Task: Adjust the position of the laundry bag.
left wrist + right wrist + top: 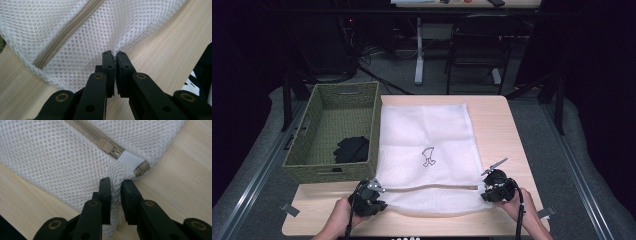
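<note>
My left tool (pixel 114 55) is closed on the mesh bag (pixel 427 150), pinching a fold at its near left corner. My right tool (pixel 115 182) is clamped on a bunch of mesh at the near right corner, with a thicker wad between the jaws. The bag lies flat on the counter (pixel 497 120), just right of the basket (pixel 334 131).

The left tool view shows the zipper (pixel 67 30) running closed across the mesh. The right tool view shows the zipper pull (pixel 107 146) and a white tab (pixel 130 160) at the zipper's end. The high view shows a dark cloth (pixel 352 149) in the basket and a small drawing (pixel 428 156) on the bag.
</note>
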